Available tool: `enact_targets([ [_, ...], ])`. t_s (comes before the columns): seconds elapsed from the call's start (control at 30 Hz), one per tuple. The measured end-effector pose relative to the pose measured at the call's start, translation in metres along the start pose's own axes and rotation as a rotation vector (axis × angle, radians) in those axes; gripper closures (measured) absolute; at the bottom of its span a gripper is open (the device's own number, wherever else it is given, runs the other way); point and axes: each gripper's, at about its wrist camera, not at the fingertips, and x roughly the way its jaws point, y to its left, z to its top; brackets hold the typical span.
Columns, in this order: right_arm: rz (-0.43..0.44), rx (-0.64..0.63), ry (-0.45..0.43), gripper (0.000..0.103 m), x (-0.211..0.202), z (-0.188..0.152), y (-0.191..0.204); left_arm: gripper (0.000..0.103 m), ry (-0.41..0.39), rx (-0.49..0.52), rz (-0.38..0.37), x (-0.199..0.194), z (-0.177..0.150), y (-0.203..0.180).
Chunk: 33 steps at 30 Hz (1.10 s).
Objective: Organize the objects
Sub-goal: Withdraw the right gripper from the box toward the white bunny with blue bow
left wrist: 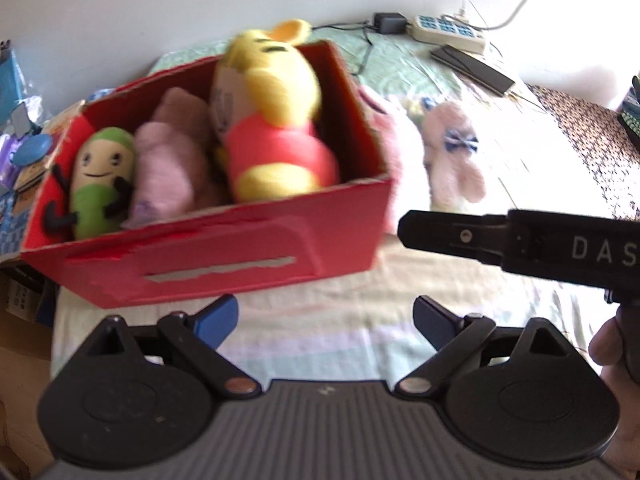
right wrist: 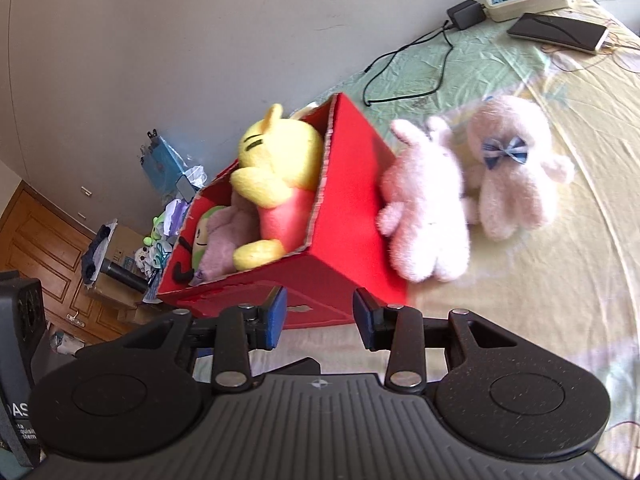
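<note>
Two toys left out, and a box that is nearly full

From the left tongs (left wrist: 326, 318): they are wide apart and hold nothing. The red box (left wrist: 224, 256) sits on the bed (left wrist: 400, 300), close in front. The yellow bear (left wrist: 276, 120) sticks up above the rim, so a bump could tip it out. The right tongs' arm (left wrist: 520, 242) reaches across near the box corner, and the two could knock together.

From the right tongs (right wrist: 320, 314): they are narrow, with nothing between them. The white bunny (right wrist: 424, 204) leans on the box side, and the bow bunny (right wrist: 516, 172) lies just beside it. A narrow, soft pinch could slip off the fluff, or push the box along.
</note>
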Motion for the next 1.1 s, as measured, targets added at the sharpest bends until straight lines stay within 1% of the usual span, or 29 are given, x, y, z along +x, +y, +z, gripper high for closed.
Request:
enact_targets([
  [0.3,-0.023,0.044,-0.001,0.062,-0.029,0.009,-0.047,0.009,0.032,0.045,-0.033,0.02,0.007,-0.057],
  [0.43,-0.038,0.061,-0.005,0.057,-0.041,0.016,-0.068,0.009,0.046,0.068,-0.047,0.031,0.009,-0.083],
  [0.6,-0.05,0.079,-0.003,0.057,-0.051,0.026,-0.091,0.009,0.058,0.08,-0.072,0.049,0.017,-0.109],
  [0.73,-0.061,0.094,0.003,0.057,-0.053,0.034,-0.11,0.009,0.05,0.084,-0.09,0.062,0.024,-0.122],
  [0.83,-0.069,0.096,0.005,0.057,-0.05,0.044,-0.123,0.009,0.026,0.099,-0.082,0.07,0.031,-0.132],
  [0.9,-0.063,0.106,0.005,0.055,-0.047,0.052,-0.132,0.009,-0.001,0.118,-0.069,0.074,0.036,-0.138],
  [0.97,-0.054,0.114,0.008,0.051,-0.042,0.061,-0.139,0.009,-0.027,0.135,-0.056,0.078,0.042,-0.142],
  [1.1,-0.041,0.121,0.015,0.048,-0.027,0.08,-0.148,0.009,-0.053,0.132,-0.078,0.091,0.061,-0.14],
])
